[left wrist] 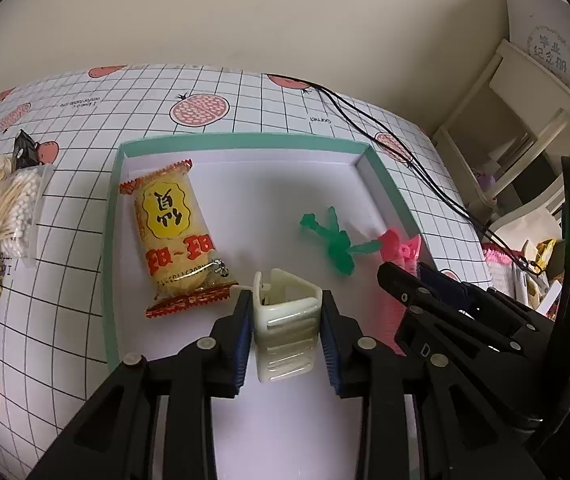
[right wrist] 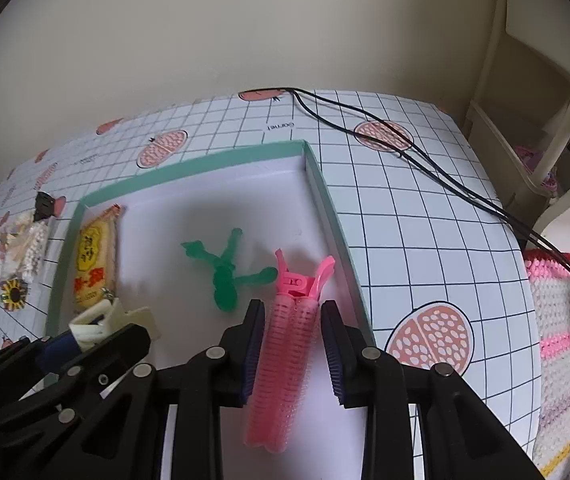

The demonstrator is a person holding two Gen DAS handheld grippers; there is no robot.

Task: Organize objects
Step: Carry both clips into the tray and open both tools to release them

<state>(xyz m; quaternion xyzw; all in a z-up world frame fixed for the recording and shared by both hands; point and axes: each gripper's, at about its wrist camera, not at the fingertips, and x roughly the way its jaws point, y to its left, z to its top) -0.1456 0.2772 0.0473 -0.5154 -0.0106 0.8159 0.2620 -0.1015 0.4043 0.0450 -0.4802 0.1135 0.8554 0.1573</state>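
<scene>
Cream hair claw (left wrist: 285,330) sits clamped in left gripper (left wrist: 287,334) over tray (left wrist: 245,140).

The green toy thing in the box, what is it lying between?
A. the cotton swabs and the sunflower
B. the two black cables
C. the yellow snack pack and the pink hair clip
C: the green toy lies on the box floor with the yellow snack pack on one side and the pink hair clip on the other.

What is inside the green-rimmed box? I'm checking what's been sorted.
Inside the box: a yellow snack packet, green clip, cream claw clip, pink roller clip. The grippers cover the floor nearest the cameras.
</scene>
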